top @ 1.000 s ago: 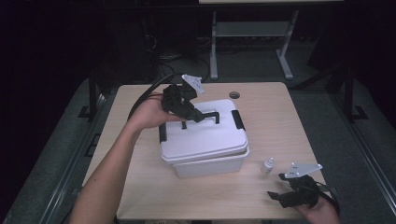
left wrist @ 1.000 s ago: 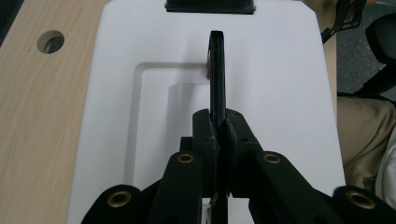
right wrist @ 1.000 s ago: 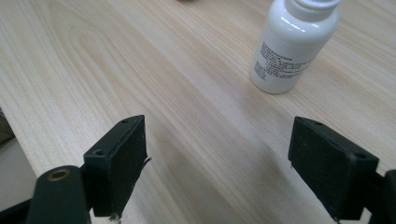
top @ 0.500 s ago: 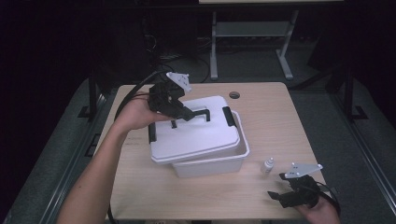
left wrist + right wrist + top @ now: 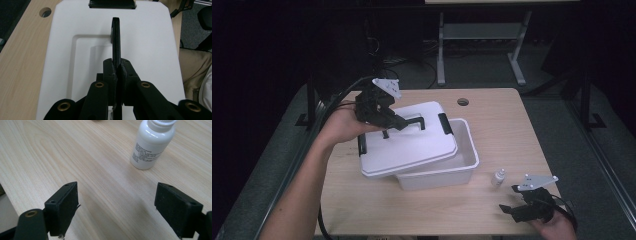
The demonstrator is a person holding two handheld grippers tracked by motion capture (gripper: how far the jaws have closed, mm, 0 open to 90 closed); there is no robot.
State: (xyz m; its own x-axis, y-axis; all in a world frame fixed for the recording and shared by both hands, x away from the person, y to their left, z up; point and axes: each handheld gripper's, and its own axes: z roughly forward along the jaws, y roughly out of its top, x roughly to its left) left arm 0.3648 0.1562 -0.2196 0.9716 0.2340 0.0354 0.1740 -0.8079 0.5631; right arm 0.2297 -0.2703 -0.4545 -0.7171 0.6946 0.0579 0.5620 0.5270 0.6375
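The step in hand looks like taking the lid (image 5: pixel 409 137) off the white box (image 5: pixel 447 170): the left claw (image 5: pixel 398 121) is clamped on the lid's black handle (image 5: pixel 116 40), and the lid sits tilted and slid toward the table's left edge, its right side still over the box, which stands near the middle of the table (image 5: pixel 512 130). The right claw (image 5: pixel 512 210) hovers with jaws apart near the front right corner, just short of a small white bottle (image 5: pixel 151 143). Next, the lid probably needs carrying clear and setting down flat on bare table.
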